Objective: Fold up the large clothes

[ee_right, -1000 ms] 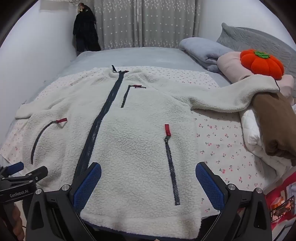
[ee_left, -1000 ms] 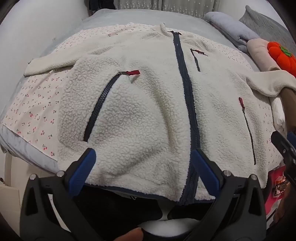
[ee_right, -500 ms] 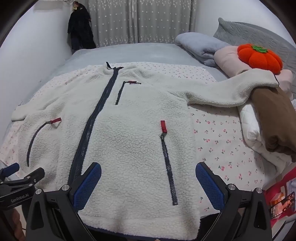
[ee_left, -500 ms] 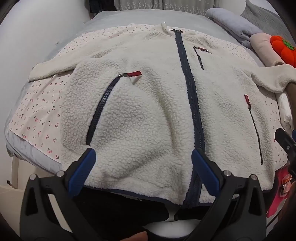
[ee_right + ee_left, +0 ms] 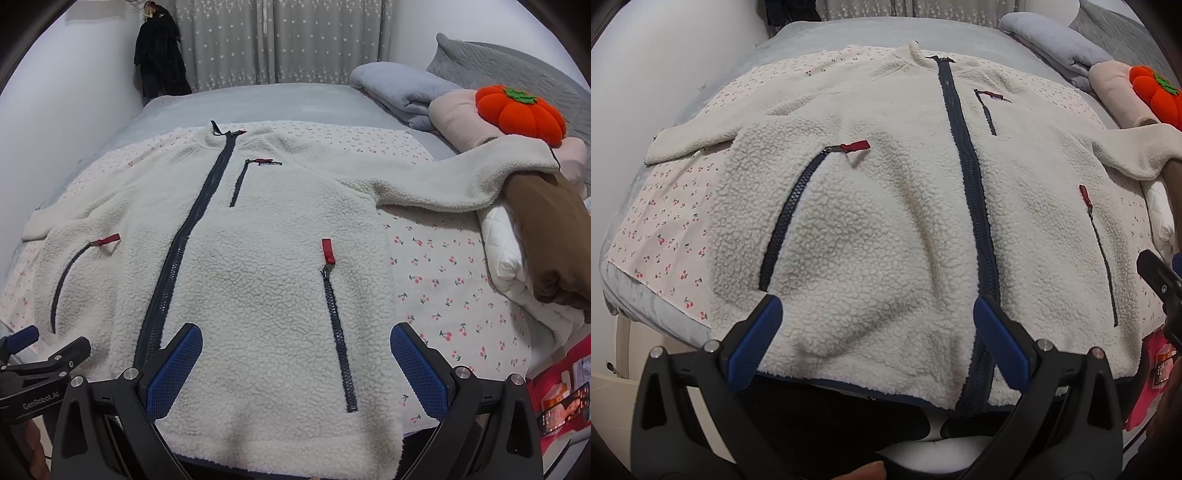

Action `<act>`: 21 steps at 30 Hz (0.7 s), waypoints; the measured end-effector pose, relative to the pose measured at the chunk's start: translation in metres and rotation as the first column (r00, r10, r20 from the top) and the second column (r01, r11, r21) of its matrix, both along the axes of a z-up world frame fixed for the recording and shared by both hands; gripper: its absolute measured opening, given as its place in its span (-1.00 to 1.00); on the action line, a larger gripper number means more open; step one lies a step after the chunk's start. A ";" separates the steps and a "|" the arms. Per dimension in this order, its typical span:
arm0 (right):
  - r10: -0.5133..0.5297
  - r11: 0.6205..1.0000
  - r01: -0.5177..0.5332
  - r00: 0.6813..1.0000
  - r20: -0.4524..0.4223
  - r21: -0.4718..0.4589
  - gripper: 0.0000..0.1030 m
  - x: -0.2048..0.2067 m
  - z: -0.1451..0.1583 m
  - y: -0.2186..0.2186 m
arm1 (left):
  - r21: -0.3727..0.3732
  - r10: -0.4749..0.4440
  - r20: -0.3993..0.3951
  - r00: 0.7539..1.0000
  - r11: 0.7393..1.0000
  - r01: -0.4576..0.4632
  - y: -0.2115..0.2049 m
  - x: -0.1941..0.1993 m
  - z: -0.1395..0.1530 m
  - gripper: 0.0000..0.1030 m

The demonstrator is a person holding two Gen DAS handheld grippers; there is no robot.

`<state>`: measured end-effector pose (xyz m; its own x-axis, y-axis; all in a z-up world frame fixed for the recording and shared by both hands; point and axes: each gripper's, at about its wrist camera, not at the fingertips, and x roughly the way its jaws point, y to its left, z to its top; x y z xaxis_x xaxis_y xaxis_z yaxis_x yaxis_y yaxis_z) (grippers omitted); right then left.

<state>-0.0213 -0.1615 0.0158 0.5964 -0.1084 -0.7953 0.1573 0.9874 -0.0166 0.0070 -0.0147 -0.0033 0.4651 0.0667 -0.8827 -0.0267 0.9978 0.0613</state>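
Observation:
A cream fleece jacket with a navy front zip and red zip pulls lies flat, front up, on the bed; it also shows in the right wrist view. Its left sleeve lies out to the side. Its right sleeve drapes onto a pile of bedding. My left gripper is open and empty, hovering over the hem left of the zip. My right gripper is open and empty over the hem near the right pocket zip.
A cherry-print sheet covers the grey bed. Folded blankets, a brown cloth and an orange pumpkin cushion are piled at the right. A dark garment hangs on the far wall. A red box sits at the lower right.
Both grippers have moved slightly forward and closer over the jacket's hem. The jacket itself has not moved, and both grippers stay open.

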 end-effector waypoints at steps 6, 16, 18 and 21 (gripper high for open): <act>0.007 1.000 -0.007 1.000 -0.004 0.007 1.00 0.003 -0.002 -0.001 | 0.006 0.003 0.009 1.000 1.000 -0.003 0.000 0.001 0.003 1.00; 0.015 1.000 -0.015 1.000 -0.008 0.012 1.00 0.004 -0.004 0.001 | 0.013 0.003 0.009 1.000 1.000 -0.003 -0.002 0.000 0.004 1.00; 0.017 1.000 -0.017 1.000 -0.008 0.013 1.00 0.003 -0.004 0.001 | 0.015 0.004 0.011 1.000 1.000 -0.004 -0.002 0.000 0.004 1.00; 0.022 1.000 -0.022 1.000 -0.010 0.013 1.00 0.004 -0.004 0.002 | 0.018 0.002 0.013 1.000 1.000 -0.003 -0.004 0.000 0.005 1.00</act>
